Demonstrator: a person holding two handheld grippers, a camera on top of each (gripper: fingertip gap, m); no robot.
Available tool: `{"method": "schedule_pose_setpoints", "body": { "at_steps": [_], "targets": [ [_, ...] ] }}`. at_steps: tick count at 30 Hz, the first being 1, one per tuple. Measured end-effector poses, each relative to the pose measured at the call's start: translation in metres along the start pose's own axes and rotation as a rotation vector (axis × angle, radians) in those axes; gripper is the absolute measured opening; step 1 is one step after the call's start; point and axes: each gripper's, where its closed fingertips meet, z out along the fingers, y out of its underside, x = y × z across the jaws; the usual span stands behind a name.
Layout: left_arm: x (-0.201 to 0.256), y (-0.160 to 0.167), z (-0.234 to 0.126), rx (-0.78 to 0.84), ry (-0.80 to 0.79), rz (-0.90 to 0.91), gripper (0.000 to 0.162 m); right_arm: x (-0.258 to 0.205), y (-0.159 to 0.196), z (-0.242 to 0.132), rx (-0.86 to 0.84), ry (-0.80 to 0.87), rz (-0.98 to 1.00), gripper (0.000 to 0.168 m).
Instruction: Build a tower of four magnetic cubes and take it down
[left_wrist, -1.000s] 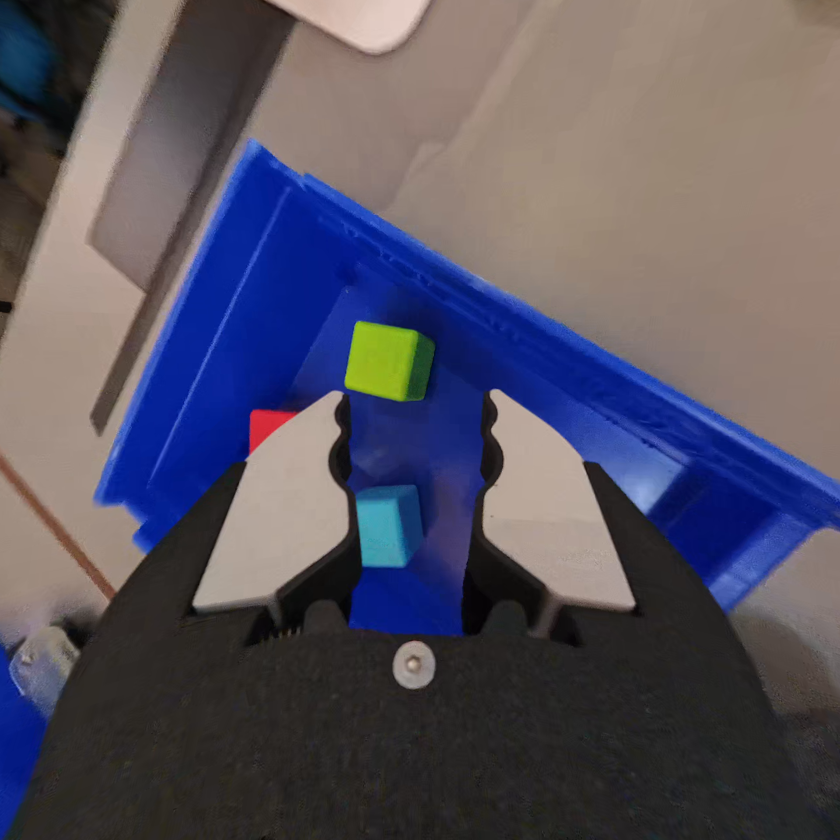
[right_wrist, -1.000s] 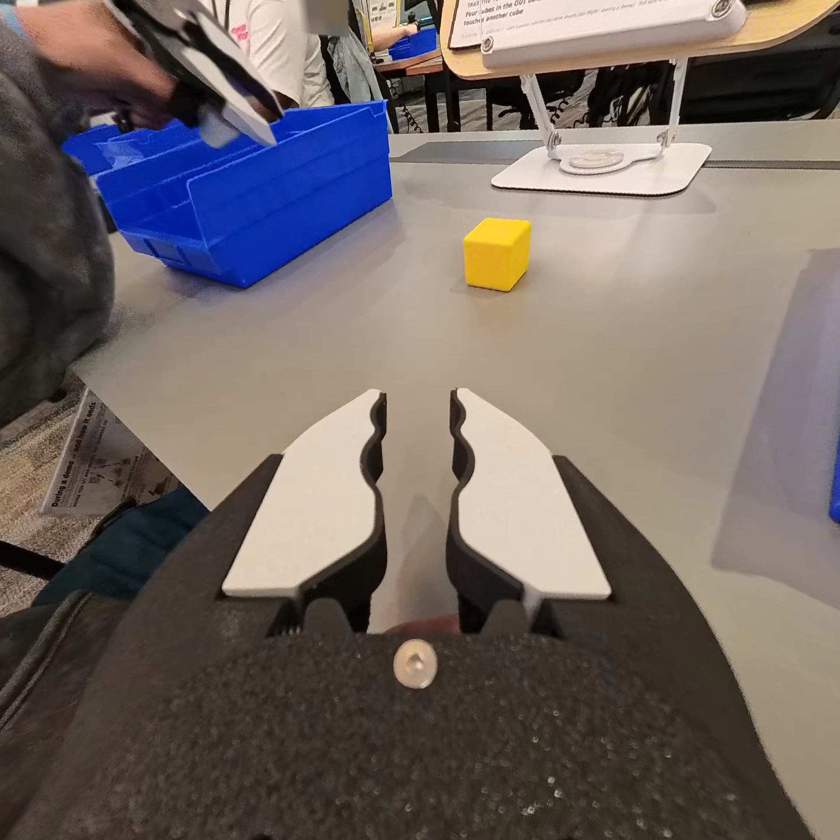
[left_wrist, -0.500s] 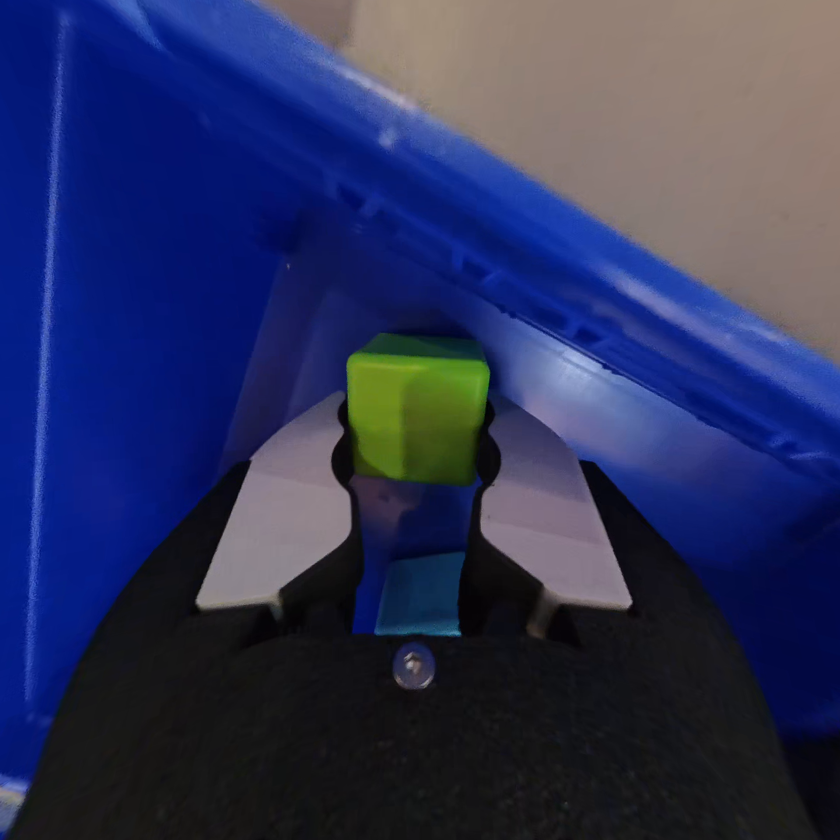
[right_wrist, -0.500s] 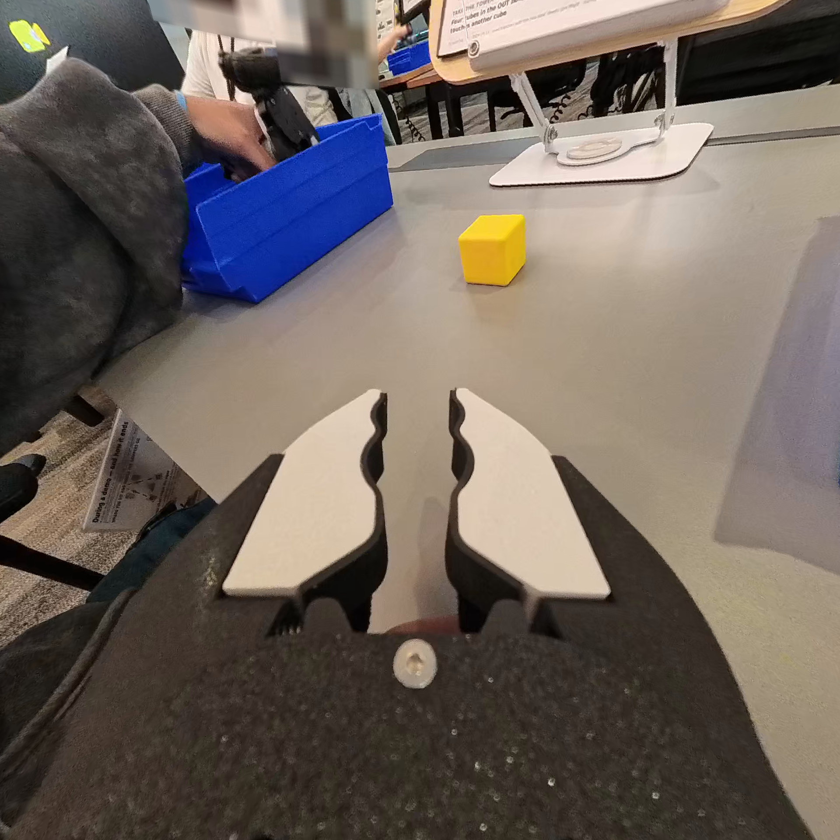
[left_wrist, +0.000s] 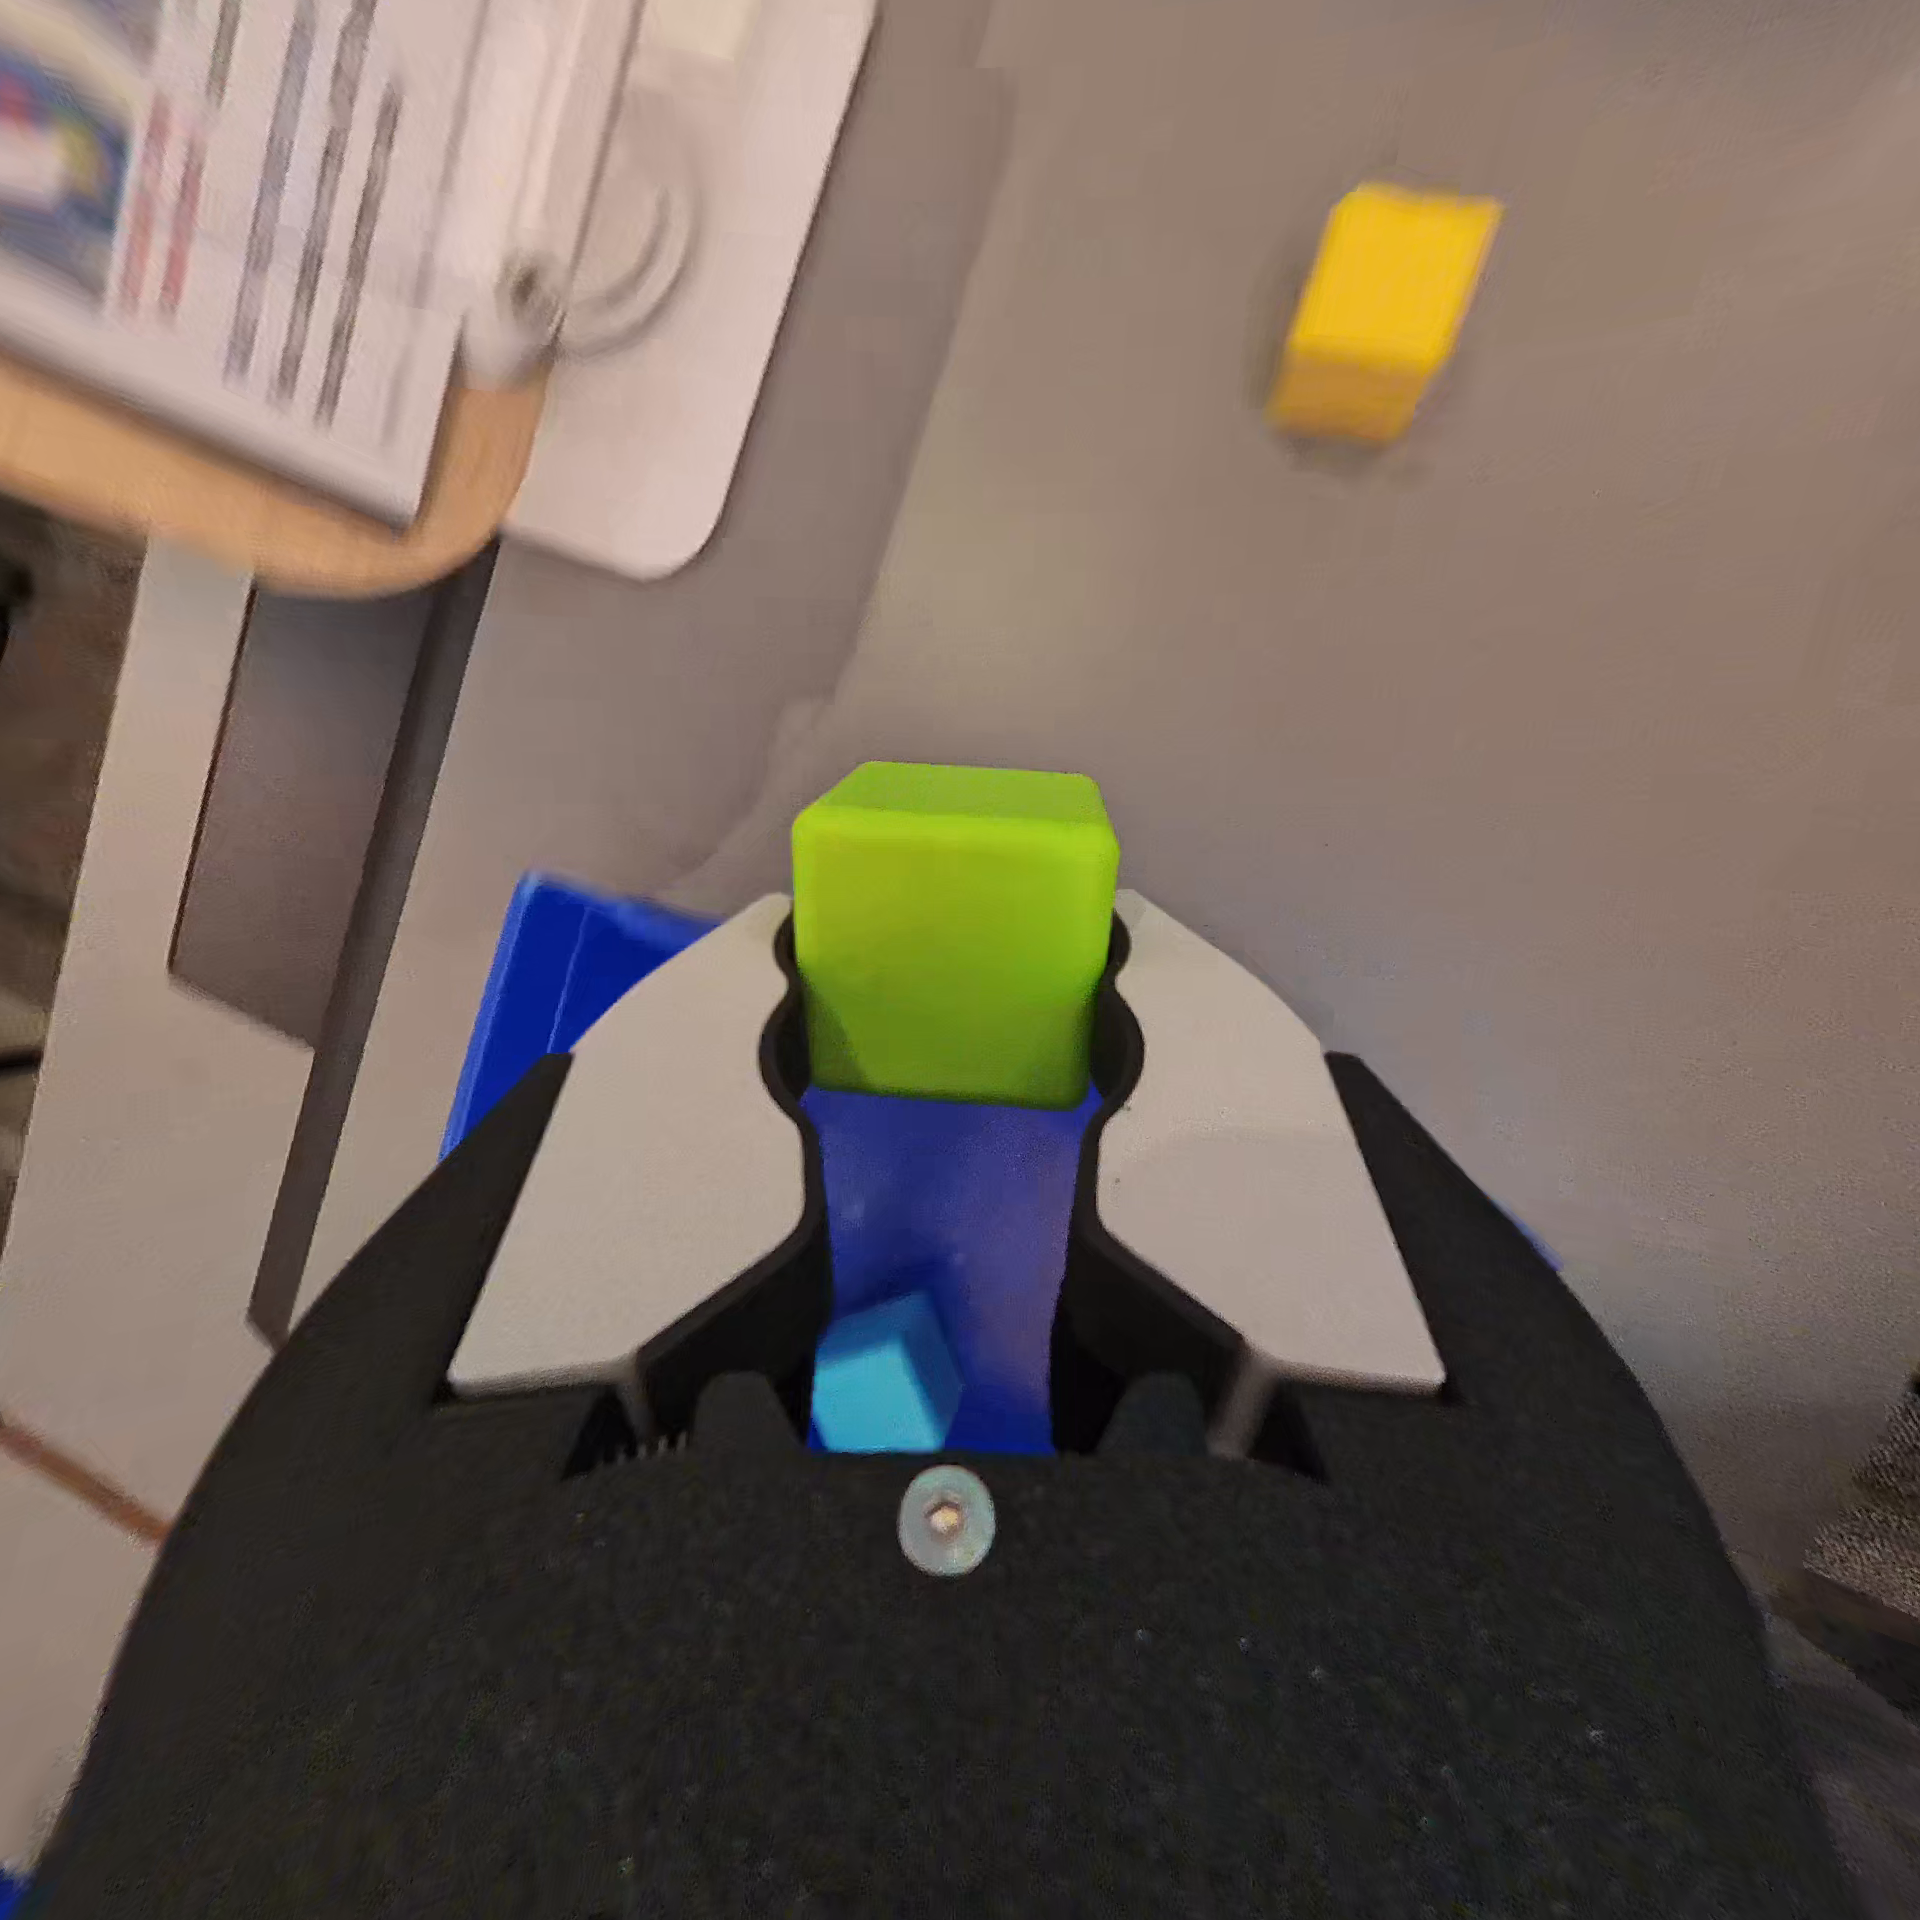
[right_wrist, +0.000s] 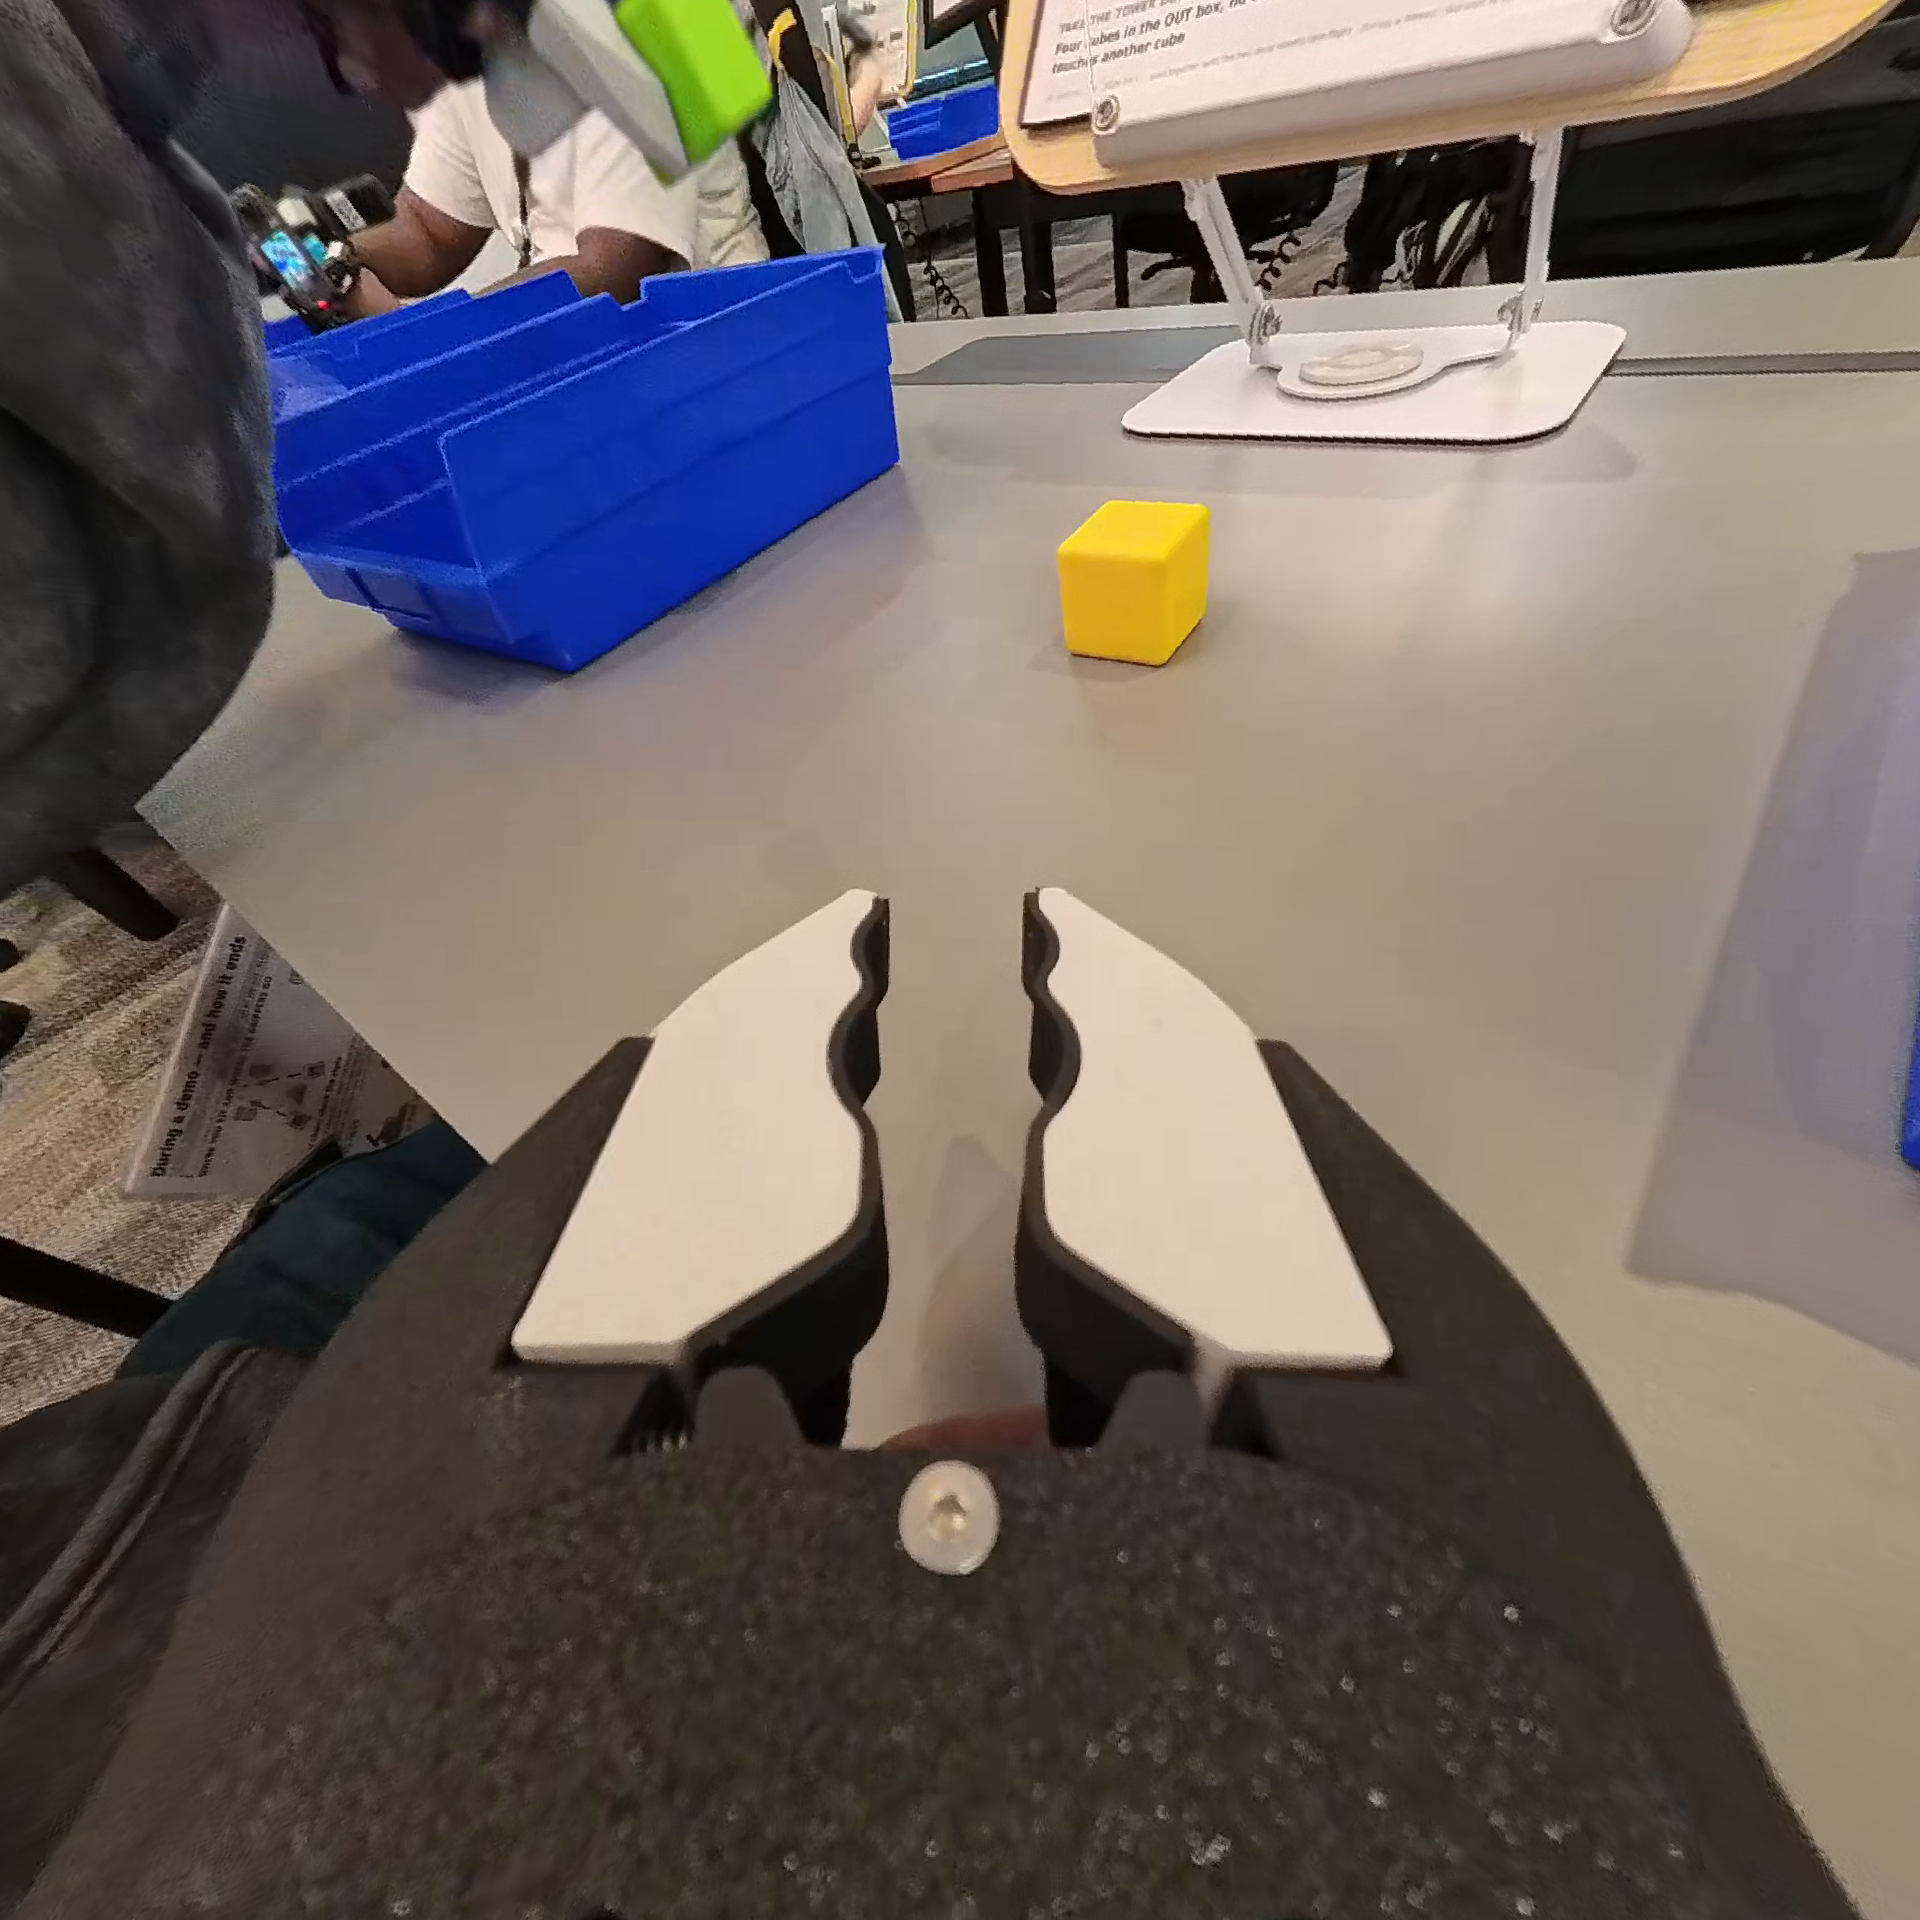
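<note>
Gripping the green cube (left_wrist: 951, 935) right at its fingertips, the left gripper (left_wrist: 951, 966) has both jaws pressed flat against the cube's sides, so it's clamped on it and held up in the air. Straight below that gap you can see the floor of the blue bin (left_wrist: 935, 1195), with a light blue cube (left_wrist: 883, 1377) lying in it back near the base of the jaws. Way out ahead and off to the right of the tips sits the yellow cube (left_wrist: 1377, 312) on the grey table (left_wrist: 1455, 831), kinda motion-blurred.

Over on the other side, the right gripper (right_wrist: 956, 914) is low over the table with its jaws a little apart and nothing between them. From there the yellow cube is straight ahead, slightly right of the tips, well clear of them. Blue bin is ahead to the left, and the green cube shows up high at the upper left, above the bin. A white stand base (right_wrist: 1371, 384) sits beyond the yellow cube.
</note>
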Motion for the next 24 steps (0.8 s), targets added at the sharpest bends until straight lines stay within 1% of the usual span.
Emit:
{"method": "schedule_pose_setpoints", "body": {
  "at_steps": [2,5,7,10,13,16,20,24],
  "targets": [
    [0.025,-0.030,0.001,0.016,0.035,0.061,0.052,0.002,-0.002,0.000,0.009,0.021,-0.012,0.027],
    [0.050,-0.062,0.015,-0.042,0.010,0.173,0.052,0.004,-0.004,-0.001,0.025,0.048,-0.032,0.027],
    [0.068,-0.081,0.030,-0.073,0.031,0.219,0.052,0.004,-0.004,-0.001,0.024,0.050,-0.038,0.027],
    [0.090,-0.102,0.062,-0.121,0.084,0.259,0.052,0.005,-0.004,-0.002,0.025,0.059,-0.043,0.027],
    [0.104,-0.111,0.097,-0.191,0.131,0.277,0.052,0.006,-0.004,-0.003,0.026,0.064,-0.047,0.027],
    [0.109,-0.117,0.122,-0.229,0.151,0.270,0.051,0.008,-0.004,-0.005,0.026,0.074,-0.056,0.027],
    [0.112,-0.118,0.145,-0.253,0.189,0.233,0.051,0.010,-0.004,-0.007,0.028,0.083,-0.061,0.027],
    [0.111,-0.109,0.159,-0.284,0.205,0.205,0.052,0.011,-0.004,-0.008,0.027,0.080,-0.057,0.027]
  ]
}}
